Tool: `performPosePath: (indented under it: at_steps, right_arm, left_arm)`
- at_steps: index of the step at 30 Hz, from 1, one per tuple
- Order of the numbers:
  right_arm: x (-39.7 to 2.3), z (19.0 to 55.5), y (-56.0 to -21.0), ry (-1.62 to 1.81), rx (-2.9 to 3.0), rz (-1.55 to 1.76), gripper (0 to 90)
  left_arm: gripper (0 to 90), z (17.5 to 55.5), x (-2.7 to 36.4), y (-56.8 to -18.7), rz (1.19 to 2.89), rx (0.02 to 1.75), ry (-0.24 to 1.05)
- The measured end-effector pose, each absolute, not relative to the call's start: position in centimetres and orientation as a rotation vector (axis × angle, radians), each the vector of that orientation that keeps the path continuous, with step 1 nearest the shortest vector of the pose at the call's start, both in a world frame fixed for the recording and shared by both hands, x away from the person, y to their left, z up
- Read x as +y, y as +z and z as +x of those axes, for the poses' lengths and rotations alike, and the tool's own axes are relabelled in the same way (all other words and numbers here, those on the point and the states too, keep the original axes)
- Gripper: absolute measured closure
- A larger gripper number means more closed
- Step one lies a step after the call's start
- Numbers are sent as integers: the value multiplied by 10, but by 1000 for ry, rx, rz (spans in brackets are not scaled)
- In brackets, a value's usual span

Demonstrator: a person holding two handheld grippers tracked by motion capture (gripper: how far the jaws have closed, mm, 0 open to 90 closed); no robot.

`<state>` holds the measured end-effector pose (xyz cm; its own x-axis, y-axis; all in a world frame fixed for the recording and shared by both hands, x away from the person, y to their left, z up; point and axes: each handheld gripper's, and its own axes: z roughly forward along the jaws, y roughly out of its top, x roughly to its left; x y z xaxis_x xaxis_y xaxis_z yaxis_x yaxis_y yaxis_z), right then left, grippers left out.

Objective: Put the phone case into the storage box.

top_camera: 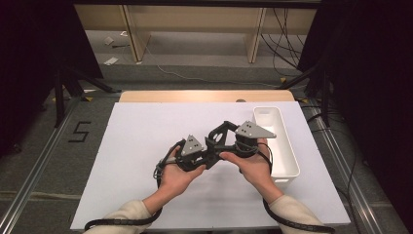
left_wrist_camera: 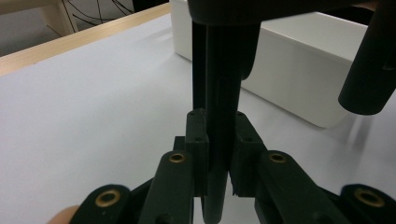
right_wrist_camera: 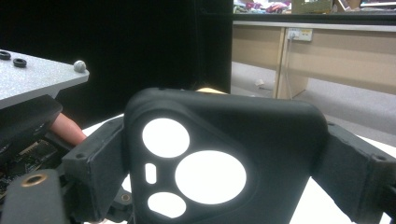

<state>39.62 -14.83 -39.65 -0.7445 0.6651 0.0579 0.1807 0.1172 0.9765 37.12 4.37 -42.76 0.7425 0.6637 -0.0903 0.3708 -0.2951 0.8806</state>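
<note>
While both grippers meet over the middle of the table, a black phone case [right_wrist_camera: 224, 154] hangs between them, clear of the white sheet. In the left gripper view, the left gripper [left_wrist_camera: 218, 163] has its jaws closed tight on the thin edge of the case, which rises straight up from the pads. In the right gripper view, the right gripper [right_wrist_camera: 219, 186] has the case across its width, camera cutouts facing the lens, with a jaw block against each side. No earlier picture bears on it, so I read that as a wide hold on the case.

The case looks light, soft and rubbery. It should bend and twist under a hard squeeze, and its smooth skin may slip if pinched at a corner. The straight side walls are the better places to hold, away from the thin strips around the cutouts.

From the high view, the person's left hand [top_camera: 176, 170] and right hand [top_camera: 251, 163] sit close together. A white bin [top_camera: 287, 146] stands just beside the right hand, along the right side of the white sheet [top_camera: 141, 146]. Its near wall is the one thing a swing to the right could strike. Cables trail back along both sleeves, and the table's wooden edge [top_camera: 204, 96] shows beyond the sheet.
</note>
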Motion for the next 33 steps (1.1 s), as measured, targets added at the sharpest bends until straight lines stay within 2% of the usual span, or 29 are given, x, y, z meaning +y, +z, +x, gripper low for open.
performPosePath:
  at_steps: [28,33]
  right_arm:
    - [-148,393,-393,1663,1984,836,143]
    - [-149,393,-392,1677,1979,837,145]
  left_arm:
    - [791,371,45,-425,1914,755,384]
    - [742,370,46,-423,1926,694,406]
